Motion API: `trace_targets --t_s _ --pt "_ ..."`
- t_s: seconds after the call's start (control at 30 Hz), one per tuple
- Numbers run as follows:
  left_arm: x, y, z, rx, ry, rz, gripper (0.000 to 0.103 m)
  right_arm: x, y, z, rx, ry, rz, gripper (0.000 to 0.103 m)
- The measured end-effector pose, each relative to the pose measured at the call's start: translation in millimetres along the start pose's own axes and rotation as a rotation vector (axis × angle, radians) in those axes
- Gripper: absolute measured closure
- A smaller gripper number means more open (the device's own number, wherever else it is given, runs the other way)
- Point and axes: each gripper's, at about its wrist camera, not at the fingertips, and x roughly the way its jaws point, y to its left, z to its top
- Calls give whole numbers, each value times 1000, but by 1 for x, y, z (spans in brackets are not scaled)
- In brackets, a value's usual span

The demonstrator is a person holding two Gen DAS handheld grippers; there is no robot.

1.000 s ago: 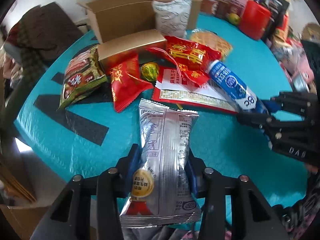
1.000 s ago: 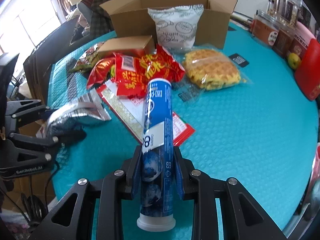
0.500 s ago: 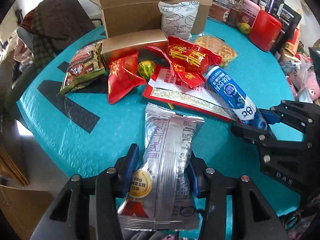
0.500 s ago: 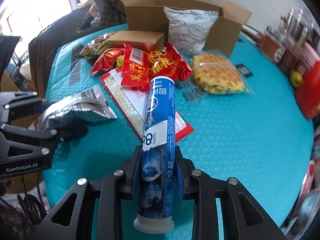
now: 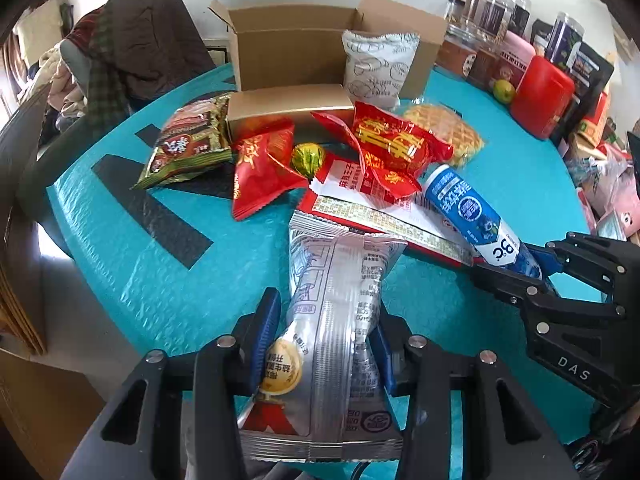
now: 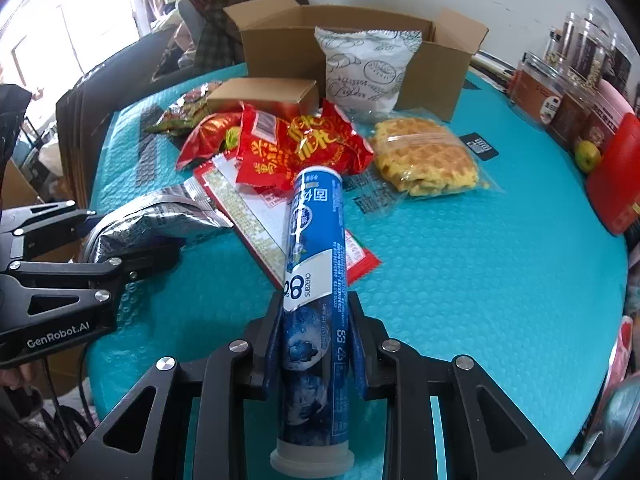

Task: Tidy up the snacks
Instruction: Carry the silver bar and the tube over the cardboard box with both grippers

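My left gripper (image 5: pixel 324 316) has a silver foil snack packet (image 5: pixel 344 264) between its blue pads; its jaws are closing and pinch the packet's lower half. The packet's far end hangs just above the teal table (image 5: pixel 160 288). To the right, my right gripper (image 5: pixel 532 268) is shut on a blue tube (image 5: pixel 464 204). In the right wrist view that gripper (image 6: pixel 316 320) clamps the tube (image 6: pixel 316 232) near its white cap, its far end over a flat red-and-white sachet (image 6: pixel 256 216). My left gripper (image 6: pixel 132 236) with the silver packet (image 6: pixel 160 220) shows at the left.
An open cardboard box (image 5: pixel 296 56) stands at the back with a white packet (image 5: pixel 380 64) against its front. Before it lie a gold box (image 5: pixel 288 108), red packets (image 5: pixel 392 144), a green packet (image 5: pixel 188 144) and a wrapped waffle (image 5: pixel 444 132). Jars (image 5: pixel 500 12) and a red container (image 5: pixel 540 96) line the back right.
The left wrist has rolled, so the table sits more level in its view. Both grippers keep their hold. The snacks on the table have not moved.
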Motion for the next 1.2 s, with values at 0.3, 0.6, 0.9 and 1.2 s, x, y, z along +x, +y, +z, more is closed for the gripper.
trace_targets --t_s 0.3,0.6,0.9,1.2 --pt "-26 -5 1 -26 -73 -39 61 -25 2 0 10 -48 75 75" --pt "-55 -8 28 -29 -185 -92 61 -64 3 24 -9 -174 58 75" --pt "-90 -12 69 -6 -348 -123 61 -104 -2 56 -16 -316 23 75" --pt "-113 -16 109 28 -464 -130 61 -128 -13 93 -49 -414 25 75"
